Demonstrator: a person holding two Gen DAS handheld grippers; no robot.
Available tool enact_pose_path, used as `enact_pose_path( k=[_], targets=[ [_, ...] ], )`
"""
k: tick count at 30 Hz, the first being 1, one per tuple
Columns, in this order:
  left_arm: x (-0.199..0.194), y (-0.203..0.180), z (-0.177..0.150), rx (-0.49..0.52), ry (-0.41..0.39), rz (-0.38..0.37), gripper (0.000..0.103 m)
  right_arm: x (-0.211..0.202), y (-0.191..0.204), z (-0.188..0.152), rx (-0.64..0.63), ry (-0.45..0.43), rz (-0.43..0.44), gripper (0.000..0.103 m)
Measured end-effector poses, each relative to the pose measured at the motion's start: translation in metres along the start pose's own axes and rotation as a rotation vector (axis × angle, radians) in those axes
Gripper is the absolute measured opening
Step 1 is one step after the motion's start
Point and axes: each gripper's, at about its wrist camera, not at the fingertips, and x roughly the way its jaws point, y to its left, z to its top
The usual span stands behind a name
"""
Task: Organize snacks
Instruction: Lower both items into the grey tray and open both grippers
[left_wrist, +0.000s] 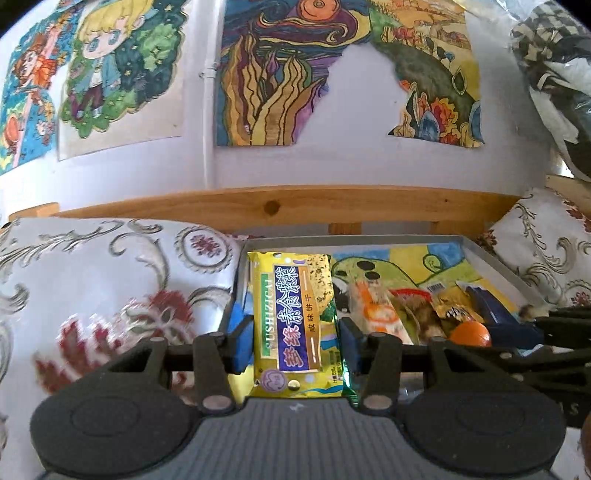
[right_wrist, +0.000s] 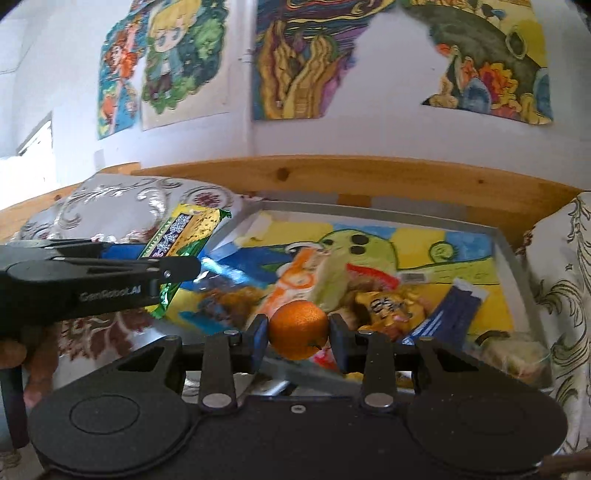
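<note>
one yellow cracker packet (left_wrist: 293, 325) stands lengthwise between the left gripper's (left_wrist: 291, 341) closed fingers, long axis pointing toward the tray (right_wrist: 509, 251). the right gripper (right_wrist: 298, 334) clamps one orange (right_wrist: 297, 329).

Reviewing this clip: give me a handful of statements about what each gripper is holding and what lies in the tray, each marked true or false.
1. The left gripper is shut on the yellow biscuit packet. True.
2. The right gripper is empty. False: its jaws clamp a tangerine.
3. The tray holds several snack packets on a painted picture. True.
4. The tangerine lies loose on the tray floor. False: it is held between the jaws, at the tray's near edge.
5. The yellow biscuit packet is held at the tray's right side. False: it is at the left side, next to the patterned cushion.
</note>
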Motion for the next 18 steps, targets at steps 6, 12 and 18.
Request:
enact_pose_path(
  k=[6,12,18],
  targets=[
    [0.024,-0.008,0.002,0.003,0.022,-0.02,0.052,0.019,-0.009,0.007,-0.01,0.015,-0.019,0.038],
    [0.034,-0.008,-0.004,-0.019,0.057,-0.029,0.052,0.023,-0.011,0.002,-0.007,0.032,-0.027,0.038],
    [0.039,-0.006,-0.008,-0.029,0.089,-0.019,0.053,0.02,-0.01,0.001,-0.007,0.022,-0.027,0.04]
  ],
)
